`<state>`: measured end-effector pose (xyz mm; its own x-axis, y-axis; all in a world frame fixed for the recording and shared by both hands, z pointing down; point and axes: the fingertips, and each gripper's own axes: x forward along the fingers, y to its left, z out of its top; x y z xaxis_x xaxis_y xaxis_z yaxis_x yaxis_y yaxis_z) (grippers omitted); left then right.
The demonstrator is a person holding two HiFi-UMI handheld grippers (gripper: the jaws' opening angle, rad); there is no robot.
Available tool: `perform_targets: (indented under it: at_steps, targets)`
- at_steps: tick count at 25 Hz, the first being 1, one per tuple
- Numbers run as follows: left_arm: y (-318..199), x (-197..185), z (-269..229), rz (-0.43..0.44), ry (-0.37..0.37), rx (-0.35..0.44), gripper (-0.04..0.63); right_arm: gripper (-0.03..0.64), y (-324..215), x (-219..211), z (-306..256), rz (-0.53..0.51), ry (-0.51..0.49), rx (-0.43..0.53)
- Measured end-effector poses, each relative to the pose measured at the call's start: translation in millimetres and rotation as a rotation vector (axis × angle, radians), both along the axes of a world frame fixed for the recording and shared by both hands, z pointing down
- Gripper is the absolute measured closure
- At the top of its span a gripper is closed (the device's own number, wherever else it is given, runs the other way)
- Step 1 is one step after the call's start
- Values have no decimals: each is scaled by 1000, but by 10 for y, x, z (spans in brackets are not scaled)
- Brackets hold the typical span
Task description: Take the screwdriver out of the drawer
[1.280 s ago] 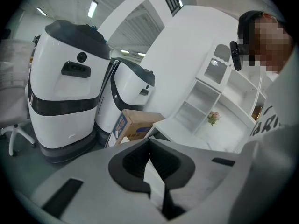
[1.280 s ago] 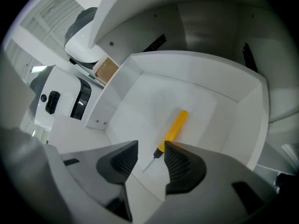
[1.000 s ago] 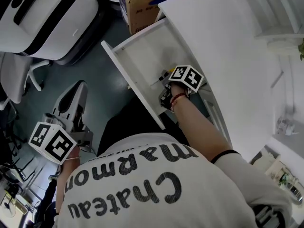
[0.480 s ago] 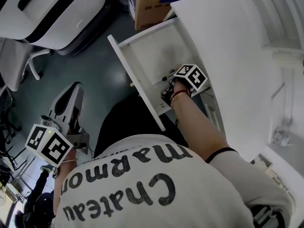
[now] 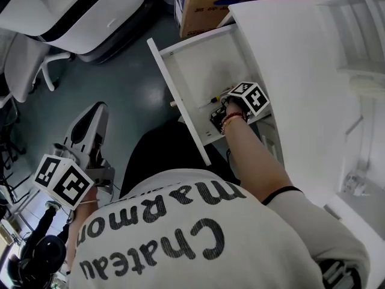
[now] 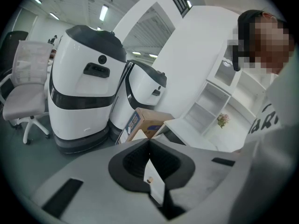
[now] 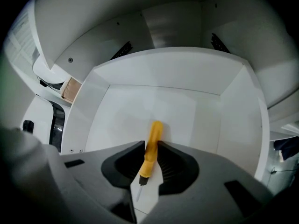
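The right gripper (image 7: 150,144) has just been closing its jaws onto the yellow handle of the screwdriver (image 7: 154,130) lying in the drawer (image 7: 126,106), so squeeze firmly, then lift straight up.

The white drawer (image 5: 192,65) stands pulled out from under the desktop (image 5: 295,71) at my 12 o'clock, and the yellow-handled screwdriver (image 7: 152,146) shows against its bare white bottom. On the grey-blue floor (image 5: 126,89) a cardboard box (image 5: 240,2) sits at 12 o'clock just beyond the drawer, a white machine (image 5: 78,11) at 11 and a white chair (image 5: 24,65) at 10
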<state>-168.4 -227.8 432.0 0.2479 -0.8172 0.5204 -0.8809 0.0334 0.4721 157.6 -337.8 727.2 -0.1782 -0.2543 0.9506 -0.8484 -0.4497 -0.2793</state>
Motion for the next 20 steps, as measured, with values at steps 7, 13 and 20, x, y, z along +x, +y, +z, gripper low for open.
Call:
perform_targets:
  at_steps: [7,13,20]
  targets:
    - [171,17,-123,14,12,42,572,541,16,-64,-170,-20,11,54]
    - [346,-78,-291,23,16,114,572,545,66,-113,-465,-35,17,144]
    - [661,-165,-473,29,14,167,572,571,226,-121,-821,-55,32,237]
